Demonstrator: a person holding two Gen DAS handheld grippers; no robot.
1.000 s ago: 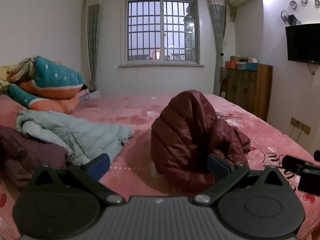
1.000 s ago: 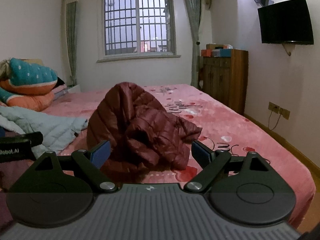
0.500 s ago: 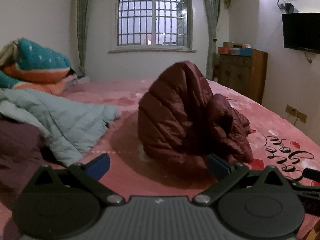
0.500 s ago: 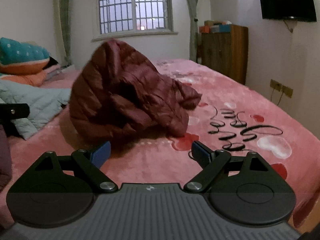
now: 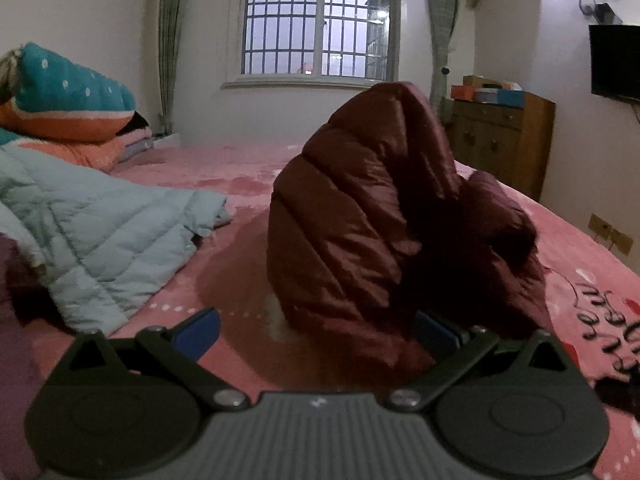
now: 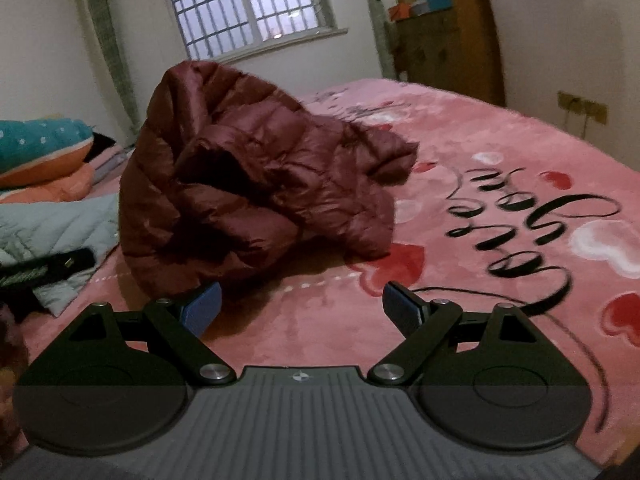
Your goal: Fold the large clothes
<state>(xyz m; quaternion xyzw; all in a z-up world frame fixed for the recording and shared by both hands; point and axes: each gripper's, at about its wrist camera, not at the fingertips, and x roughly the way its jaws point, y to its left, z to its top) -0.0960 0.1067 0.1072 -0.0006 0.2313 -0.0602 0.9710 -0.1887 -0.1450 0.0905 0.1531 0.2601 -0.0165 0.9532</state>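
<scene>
Both grippers now sit closer to the maroon puffer jacket [image 5: 372, 216] than a second ago, and it fills far more of each view.

From the left wrist view, the left gripper [image 5: 316, 330] has its fingers spread wide and holds nothing. Its blue left pad [image 5: 198, 330] hangs over bare pink bedspread, while the right pad [image 5: 434, 330] lies partly hidden behind the near hem of the jacket; whether it touches the fabric I cannot tell. The jacket stands crumpled in a tall heap on the bed [image 5: 240, 280], straight ahead of the fingers and leaning toward the right finger. Beyond the left finger lies a pale blue quilted garment [image 5: 104, 232], well apart from the jacket, and past that a stack of teal and orange bedding [image 5: 68, 96].

From the right wrist view, the right gripper [image 6: 300, 304] is likewise spread wide and empty. Its left pad [image 6: 202, 306] sits just beside the jacket's near edge, and the right pad [image 6: 402, 306] hangs over the bedspread's black script and red hearts. The jacket [image 6: 248, 184] lies ahead of the left finger, with a sleeve flopped out toward the middle.

Farther off, a barred window [image 5: 320, 20] faces the fingers, and a wooden cabinet [image 5: 500, 140] stands beyond the right finger.
</scene>
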